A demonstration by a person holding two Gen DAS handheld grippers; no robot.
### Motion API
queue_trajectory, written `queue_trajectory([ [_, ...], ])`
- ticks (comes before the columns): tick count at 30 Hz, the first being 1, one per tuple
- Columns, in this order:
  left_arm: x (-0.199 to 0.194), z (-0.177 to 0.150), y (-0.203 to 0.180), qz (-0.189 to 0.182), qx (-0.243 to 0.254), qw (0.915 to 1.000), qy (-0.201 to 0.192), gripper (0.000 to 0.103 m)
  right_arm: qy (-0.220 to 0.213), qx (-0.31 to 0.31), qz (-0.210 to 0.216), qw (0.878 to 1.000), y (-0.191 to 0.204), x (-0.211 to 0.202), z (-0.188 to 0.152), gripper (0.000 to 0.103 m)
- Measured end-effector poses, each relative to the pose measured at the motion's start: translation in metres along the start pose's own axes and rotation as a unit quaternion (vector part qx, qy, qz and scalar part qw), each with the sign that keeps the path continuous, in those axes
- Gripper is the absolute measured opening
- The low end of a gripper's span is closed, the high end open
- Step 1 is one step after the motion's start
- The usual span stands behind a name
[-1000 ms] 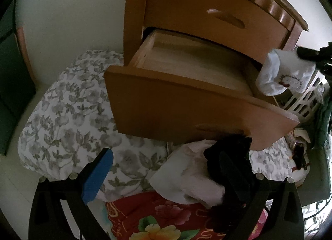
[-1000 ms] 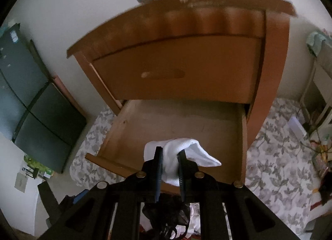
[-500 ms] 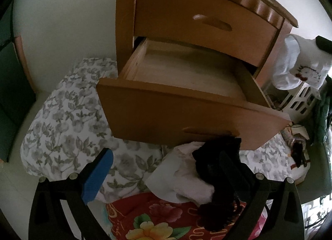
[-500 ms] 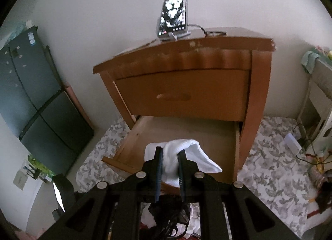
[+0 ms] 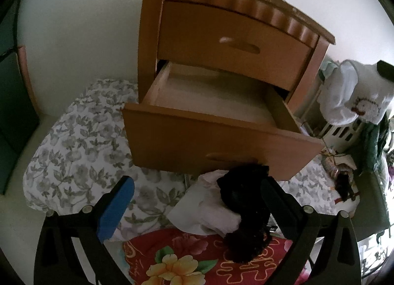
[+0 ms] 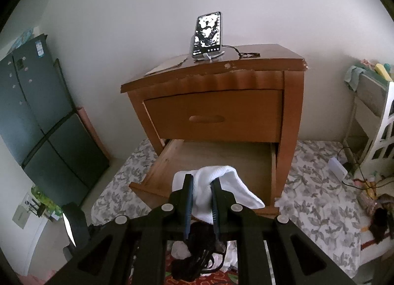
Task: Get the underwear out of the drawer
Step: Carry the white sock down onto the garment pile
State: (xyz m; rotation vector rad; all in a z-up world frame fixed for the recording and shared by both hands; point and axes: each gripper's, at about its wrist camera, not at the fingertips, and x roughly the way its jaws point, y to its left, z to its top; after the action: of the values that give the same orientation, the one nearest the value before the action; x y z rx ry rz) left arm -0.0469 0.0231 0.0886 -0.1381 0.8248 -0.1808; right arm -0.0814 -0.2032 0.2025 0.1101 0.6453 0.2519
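A wooden nightstand has its lower drawer (image 5: 211,117) (image 6: 221,162) pulled out; the inside that shows is bare wood. My right gripper (image 6: 201,184) is shut on white underwear (image 6: 221,194), held up in front of the drawer. The same white underwear (image 5: 352,95), with a small embroidered figure, hangs at the right edge of the left wrist view. My left gripper (image 5: 197,191) stands open, low before the drawer front, nothing between its fingers. Below it lies a pile of black (image 5: 246,211) and pale garments (image 5: 211,213) on a red flowered cloth (image 5: 187,255).
A phone (image 6: 208,35) on a stand sits on the nightstand top with a cable. A grey floral sheet (image 5: 73,142) covers the floor. A dark fridge (image 6: 32,117) stands left, a white rack (image 6: 379,137) and cluttered items right.
Both grippers have pulled back and up from the nightstand, so it looks smaller. The right one still carries the white underwear, which has moved right and higher in the left wrist view.
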Motion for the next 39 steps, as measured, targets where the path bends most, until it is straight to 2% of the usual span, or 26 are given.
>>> queue_trajectory([
  [8, -0.022, 0.000, 0.006, -0.009, -0.013, 0.9995, -0.029, 0.102, -0.001, -0.006, -0.007, 1.000, 0.021, -0.014, -0.018, 0.014],
  [18, -0.030, -0.001, 0.021, -0.010, -0.035, 0.9986, -0.039, 0.102, 0.041, -0.007, -0.021, 0.999, 0.034, 0.014, -0.046, 0.015],
  [26, -0.030, -0.001, 0.037, -0.003, -0.056, 0.9977, -0.037, 0.102, 0.084, 0.008, -0.038, 0.996, 0.030, 0.058, -0.061, 0.015],
  [31, -0.026, -0.003, 0.040, -0.001, -0.060, 0.9977, -0.032, 0.102, 0.122, 0.026, -0.044, 0.991, 0.022, 0.100, -0.076, 0.015],
  [39, -0.018, -0.005, 0.043, 0.001, -0.063, 0.9978, -0.021, 0.102, 0.212, 0.056, -0.043, 0.975, 0.014, 0.172, -0.129, 0.015],
])
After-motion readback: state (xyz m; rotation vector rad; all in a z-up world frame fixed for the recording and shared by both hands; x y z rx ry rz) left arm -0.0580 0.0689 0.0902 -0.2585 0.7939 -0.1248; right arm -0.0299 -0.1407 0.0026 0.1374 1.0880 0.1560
